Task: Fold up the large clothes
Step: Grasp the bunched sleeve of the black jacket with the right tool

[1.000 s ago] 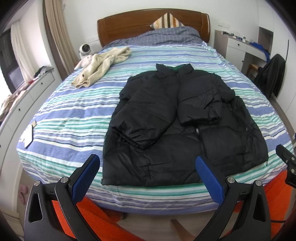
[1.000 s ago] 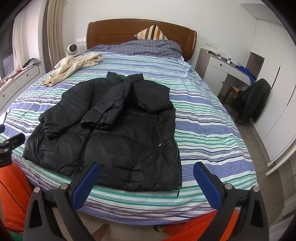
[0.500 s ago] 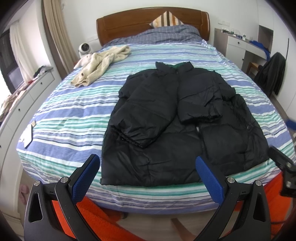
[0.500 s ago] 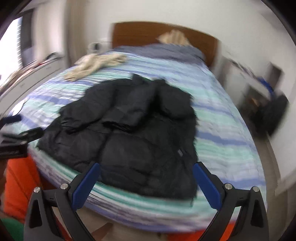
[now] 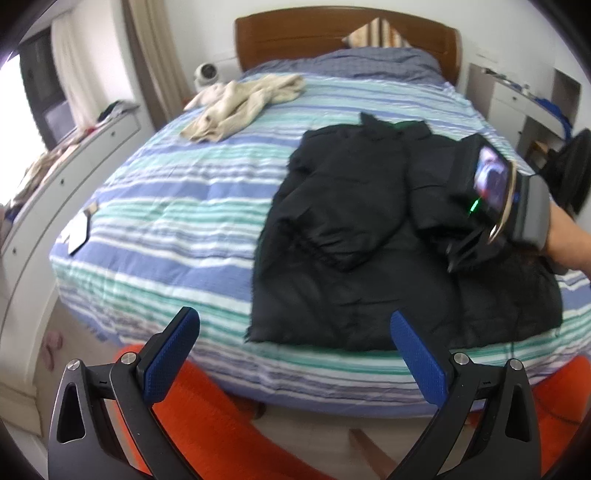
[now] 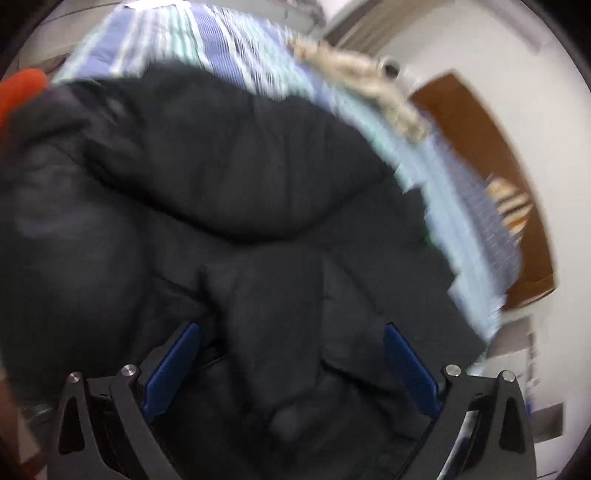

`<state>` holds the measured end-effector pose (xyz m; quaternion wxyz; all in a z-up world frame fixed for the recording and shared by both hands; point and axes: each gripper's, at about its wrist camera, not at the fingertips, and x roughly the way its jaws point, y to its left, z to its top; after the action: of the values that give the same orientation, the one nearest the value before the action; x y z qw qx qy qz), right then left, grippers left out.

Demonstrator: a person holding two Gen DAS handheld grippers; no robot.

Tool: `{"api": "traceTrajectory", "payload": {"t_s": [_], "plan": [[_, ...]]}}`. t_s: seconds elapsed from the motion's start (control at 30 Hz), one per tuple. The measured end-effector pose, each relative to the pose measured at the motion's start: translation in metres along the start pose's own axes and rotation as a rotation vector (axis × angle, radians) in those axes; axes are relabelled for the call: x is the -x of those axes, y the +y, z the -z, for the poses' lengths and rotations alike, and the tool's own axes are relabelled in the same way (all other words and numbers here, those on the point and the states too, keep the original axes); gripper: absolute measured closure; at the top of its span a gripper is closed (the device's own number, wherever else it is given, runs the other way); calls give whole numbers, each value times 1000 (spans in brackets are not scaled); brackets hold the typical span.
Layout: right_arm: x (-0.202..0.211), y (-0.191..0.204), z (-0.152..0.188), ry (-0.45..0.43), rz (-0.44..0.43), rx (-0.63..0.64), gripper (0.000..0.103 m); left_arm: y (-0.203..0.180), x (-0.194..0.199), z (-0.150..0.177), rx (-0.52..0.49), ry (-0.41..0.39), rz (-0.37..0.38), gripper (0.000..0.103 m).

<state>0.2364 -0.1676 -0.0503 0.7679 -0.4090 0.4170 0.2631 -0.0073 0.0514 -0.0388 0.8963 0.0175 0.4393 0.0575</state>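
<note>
Black puffer jacket (image 5: 369,236), lying flat on the striped bedspread (image 5: 177,206) near the foot edge, collar toward the headboard (image 5: 332,33); both sleeves folded inward across the chest, hem roughly parallel to the bed edge.

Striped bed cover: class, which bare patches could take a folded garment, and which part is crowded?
Free: the striped bed cover between the beige crumpled garment and the black puffer jacket, down to the white tag. Crowded: the jacket's side, where the right tool sits over the fabric.
</note>
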Motion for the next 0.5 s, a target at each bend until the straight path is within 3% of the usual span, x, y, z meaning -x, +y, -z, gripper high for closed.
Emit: {"api": "traceTrajectory", "payload": {"t_s": [0.03,0.1,0.2,0.3,0.4,0.5], "plan": [[1,-6,-1,3,-30,-54,49,2,-3,2,6,9,-4,0],[21,-19,3,-37,-44,-170,85,6,-10,4,12,35,-11,0],[77,-47,24,-162,-47,-362,90,5,-18,5,1,57,-11,0],[151,-96,74,-320,-25,-623,90,-3,-11,3,-18,30,-5,0],[220,-141,144,-438,88,-841,90,-12,-5,0,-28,5,21,0],[261,-182,205,-470,238,-1015,90,-26,-4,-4,-53,1,57,0]]}}
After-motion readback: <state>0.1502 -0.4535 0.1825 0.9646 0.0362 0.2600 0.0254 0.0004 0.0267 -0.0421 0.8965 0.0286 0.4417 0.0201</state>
